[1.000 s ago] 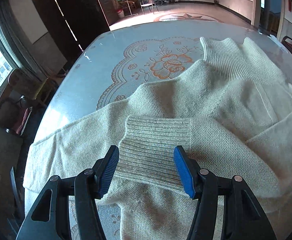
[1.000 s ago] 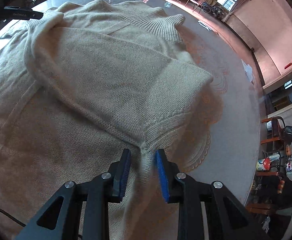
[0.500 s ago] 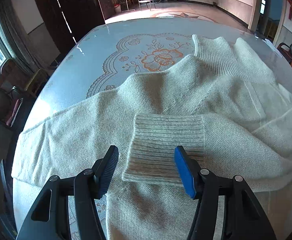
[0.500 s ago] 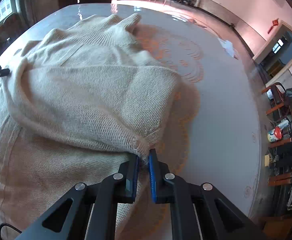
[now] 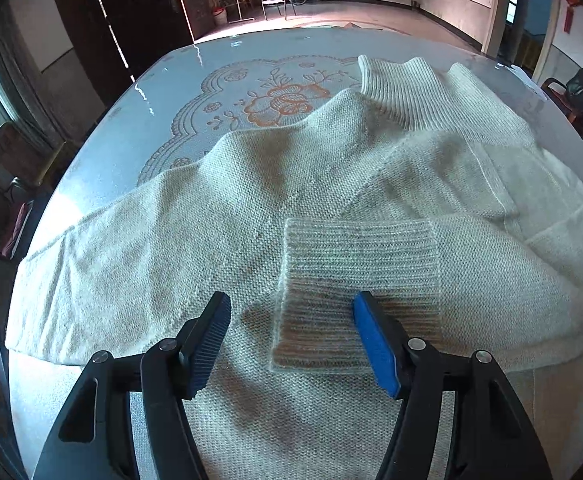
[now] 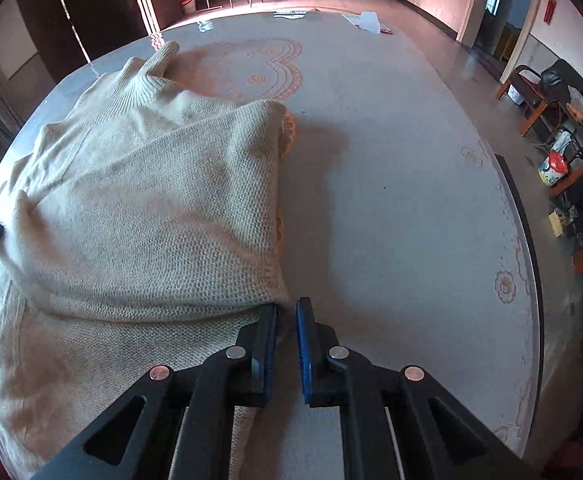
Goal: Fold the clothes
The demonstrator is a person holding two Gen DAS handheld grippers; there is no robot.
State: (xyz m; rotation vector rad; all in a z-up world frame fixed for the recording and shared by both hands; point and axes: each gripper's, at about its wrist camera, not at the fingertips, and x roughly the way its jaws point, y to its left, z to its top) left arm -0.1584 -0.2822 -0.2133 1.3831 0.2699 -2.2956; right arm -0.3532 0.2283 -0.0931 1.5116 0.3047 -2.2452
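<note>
Black hand-held gripper [image 5: 291,340] frames, blue ribbed pads [image 5: 375,344], silver screws [image 5: 416,344].

A floral-patterned table [image 5: 163,128] stands before chairs [image 6: 531,88] and a doorway [image 5: 525,20].

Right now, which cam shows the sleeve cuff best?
Left wrist. The ribbed cuff lies flat on the sweater, in full view between the open fingers. The right wrist view shows none of it, only the sweater's folded side and collar.
</note>
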